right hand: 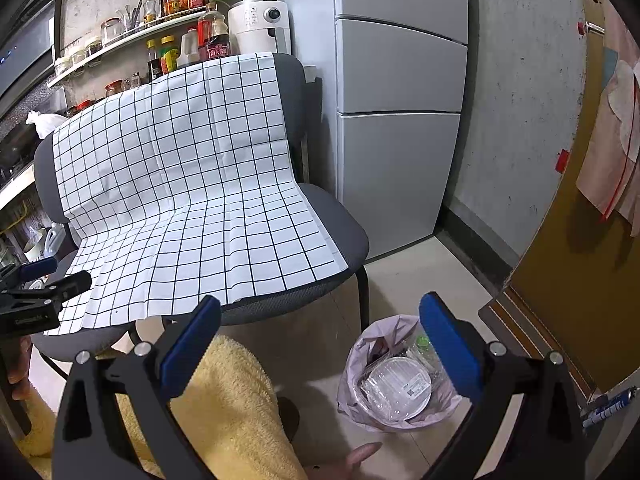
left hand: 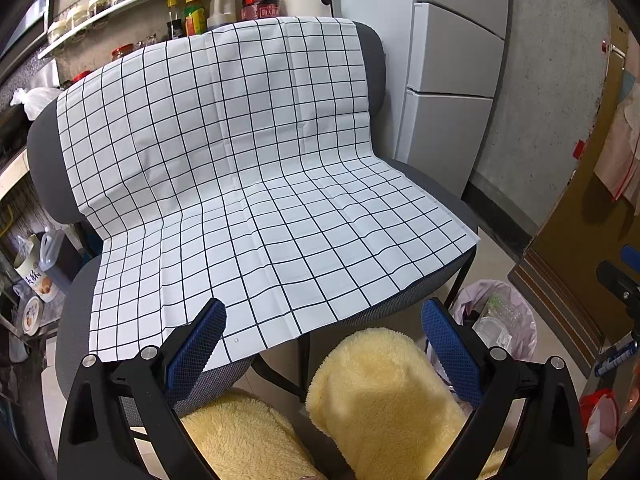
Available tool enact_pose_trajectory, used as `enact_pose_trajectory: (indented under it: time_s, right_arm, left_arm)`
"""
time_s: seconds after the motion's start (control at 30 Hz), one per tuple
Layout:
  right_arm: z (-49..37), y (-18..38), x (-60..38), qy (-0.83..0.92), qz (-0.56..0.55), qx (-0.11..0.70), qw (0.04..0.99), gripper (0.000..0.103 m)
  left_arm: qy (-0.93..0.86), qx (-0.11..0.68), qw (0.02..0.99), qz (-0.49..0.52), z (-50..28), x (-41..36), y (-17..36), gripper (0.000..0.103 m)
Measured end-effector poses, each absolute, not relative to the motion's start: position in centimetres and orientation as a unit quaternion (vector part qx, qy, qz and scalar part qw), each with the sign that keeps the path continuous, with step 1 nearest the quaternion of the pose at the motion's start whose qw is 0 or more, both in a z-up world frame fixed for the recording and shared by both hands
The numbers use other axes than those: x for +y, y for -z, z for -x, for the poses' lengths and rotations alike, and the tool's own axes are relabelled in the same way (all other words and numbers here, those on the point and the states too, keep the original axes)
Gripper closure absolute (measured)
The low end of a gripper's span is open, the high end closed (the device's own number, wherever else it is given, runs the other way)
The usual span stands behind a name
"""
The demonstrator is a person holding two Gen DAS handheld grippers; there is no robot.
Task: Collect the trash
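A trash bin lined with a pale pink bag (right hand: 362, 390) stands on the floor right of the chairs; it holds clear plastic containers (right hand: 400, 386) and a bottle with a green cap. It also shows in the left wrist view (left hand: 520, 308). My left gripper (left hand: 324, 314) is open and empty, over the front edge of the chair seat. My right gripper (right hand: 320, 312) is open and empty, above the floor, just left of the bin. A white black-grid cloth (left hand: 224, 184) covers two grey chairs (right hand: 344, 236); nothing lies on it.
A white fridge (right hand: 400, 120) stands right of the chairs. A shelf of bottles and jars (right hand: 160, 28) and a white appliance (right hand: 260, 24) sit behind. A brown door (right hand: 576, 280) is at right. Yellow fleece-clad legs (left hand: 384, 396) are below the grippers.
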State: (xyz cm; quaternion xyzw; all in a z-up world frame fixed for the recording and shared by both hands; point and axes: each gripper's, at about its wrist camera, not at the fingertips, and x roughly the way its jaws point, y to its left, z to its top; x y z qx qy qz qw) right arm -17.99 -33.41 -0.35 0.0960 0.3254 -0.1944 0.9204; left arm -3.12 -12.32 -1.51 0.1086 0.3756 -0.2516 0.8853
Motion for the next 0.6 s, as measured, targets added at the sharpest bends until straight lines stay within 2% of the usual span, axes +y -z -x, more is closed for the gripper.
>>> enact_pose_trajectory:
  time_s: [0.6]
  right_arm:
    - [17.93, 0.57, -33.61, 0.194, -0.098, 0.328, 0.919, 0.006]
  left_arm:
    - [0.252, 0.378, 0.884, -0.108, 3.10, -12.31, 1.62, 0.006]
